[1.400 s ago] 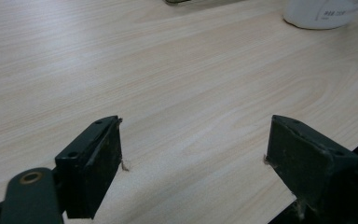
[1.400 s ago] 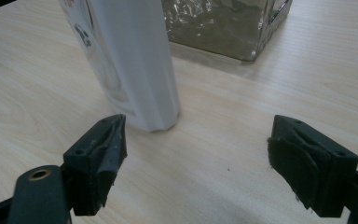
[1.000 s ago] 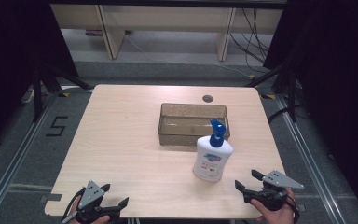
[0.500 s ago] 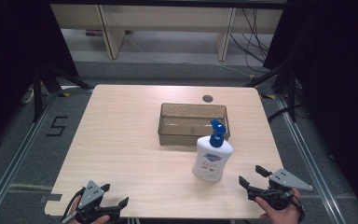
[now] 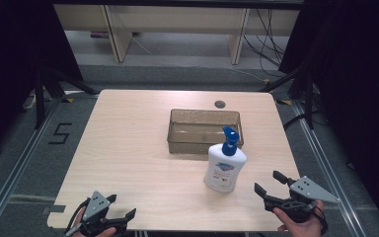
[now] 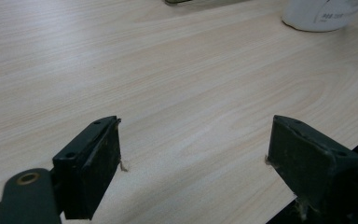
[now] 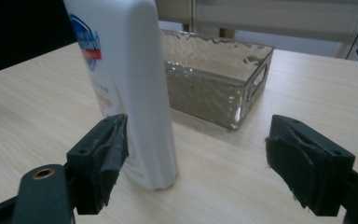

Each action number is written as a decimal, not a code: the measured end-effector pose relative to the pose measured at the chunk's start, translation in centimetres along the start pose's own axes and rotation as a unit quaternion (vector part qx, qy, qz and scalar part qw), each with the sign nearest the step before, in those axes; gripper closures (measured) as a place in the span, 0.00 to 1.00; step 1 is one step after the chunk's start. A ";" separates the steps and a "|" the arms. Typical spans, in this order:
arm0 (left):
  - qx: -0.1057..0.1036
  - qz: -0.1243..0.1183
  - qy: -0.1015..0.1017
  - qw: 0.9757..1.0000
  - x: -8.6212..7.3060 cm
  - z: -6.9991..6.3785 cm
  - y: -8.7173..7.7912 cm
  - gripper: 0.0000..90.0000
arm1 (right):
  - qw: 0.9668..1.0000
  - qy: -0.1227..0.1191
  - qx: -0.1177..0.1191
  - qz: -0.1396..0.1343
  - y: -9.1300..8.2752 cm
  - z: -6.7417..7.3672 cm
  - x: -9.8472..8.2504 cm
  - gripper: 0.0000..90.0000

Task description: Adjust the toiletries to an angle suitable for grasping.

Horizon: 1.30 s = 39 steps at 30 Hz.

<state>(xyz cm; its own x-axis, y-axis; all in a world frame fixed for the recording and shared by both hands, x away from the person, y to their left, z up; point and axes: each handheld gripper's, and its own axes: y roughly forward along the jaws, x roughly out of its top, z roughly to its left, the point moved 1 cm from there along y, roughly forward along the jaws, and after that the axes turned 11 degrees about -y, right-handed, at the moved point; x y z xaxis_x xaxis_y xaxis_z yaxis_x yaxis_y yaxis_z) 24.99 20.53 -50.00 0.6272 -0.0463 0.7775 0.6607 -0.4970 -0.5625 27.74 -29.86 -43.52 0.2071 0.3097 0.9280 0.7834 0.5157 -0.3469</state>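
In the high view, the left gripper (image 5: 121, 210) is seen at the lower left of the frame, held in a hand (image 5: 91, 231) at the near edge of the table (image 5: 128, 148). Its jaws are spread wide apart with nothing between them. In the left gripper view, bare wood grain is seen between the two black jaws, and the base of the bottle (image 6: 321, 16) is caught at the upper right corner of the frame, well apart from them.

Toward the middle of the high view, a clear brownish tray (image 5: 177, 140) is set on the table, just above centre, and a small dark round hole (image 5: 220, 104) is seen in the tabletop above it. The white bottle (image 5: 224, 168) with a blue pump top is placed upright just below and to the right of the tray, near its lower right corner.

At the lower right of the high view, the right gripper (image 5: 268, 182) is held in the other hand (image 5: 303, 226), with its jaws released and pointed toward the bottle, near it but not touching. In the right gripper view, the bottle (image 7: 135, 84) is seen upright at the left of the frame, beside the left jaw, and the tray (image 7: 214, 88) lies behind it. Nothing is pressed by the pads. The jaws have just been opening slightly.
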 end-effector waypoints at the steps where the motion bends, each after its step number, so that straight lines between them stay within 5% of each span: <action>1: 0.000 -0.002 -0.003 1.000 0.0 0.0 0.0 0.19 | 1.000 0.011 0.004 0.000 0.0 0.3 0.1 0.24; 4: -0.001 -0.005 -0.007 1.000 0.0 0.0 0.1 0.19 | 1.000 -0.010 0.004 -0.010 -0.1 0.1 0.6 0.24; 15: -0.002 -0.005 -0.008 1.000 0.0 0.0 0.0 0.19 | 0.999 -0.017 0.020 -0.027 0.2 0.2 3.0 0.24; 17: -0.002 -0.004 -0.010 1.000 0.0 0.1 0.1 0.19 | 0.999 -0.003 0.023 -0.034 0.3 0.4 3.4 0.24; 18: -0.003 -0.008 -0.013 1.000 0.0 0.0 0.1 0.18 | 0.999 -0.019 0.024 -0.032 0.3 0.2 3.6 0.24; 31: -0.004 -0.014 -0.017 1.000 0.0 0.0 -0.1 0.18 | 0.996 -0.043 0.045 -0.057 2.0 1.0 7.9 0.26; 37: -0.005 -0.013 -0.016 1.000 0.0 0.0 -0.1 0.18 | 0.996 -0.044 0.052 -0.059 2.8 1.3 8.6 0.27; 38: -0.005 -0.013 -0.017 1.000 0.0 0.0 -0.1 0.18 | 0.997 -0.029 0.058 -0.052 2.9 1.6 8.7 0.27; 39: -0.005 -0.012 -0.017 1.000 0.0 0.0 0.0 0.18 | 0.996 -0.047 0.054 -0.059 3.1 1.3 8.8 0.27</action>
<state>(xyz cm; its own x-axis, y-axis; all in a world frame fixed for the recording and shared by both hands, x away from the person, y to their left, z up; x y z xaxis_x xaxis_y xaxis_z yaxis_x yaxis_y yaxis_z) 24.97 20.52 -49.93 0.6245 -0.0048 0.7810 0.6723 -0.5056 -0.5407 31.20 -24.50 -36.62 0.0568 0.3127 0.9481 0.7307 0.6341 -0.2529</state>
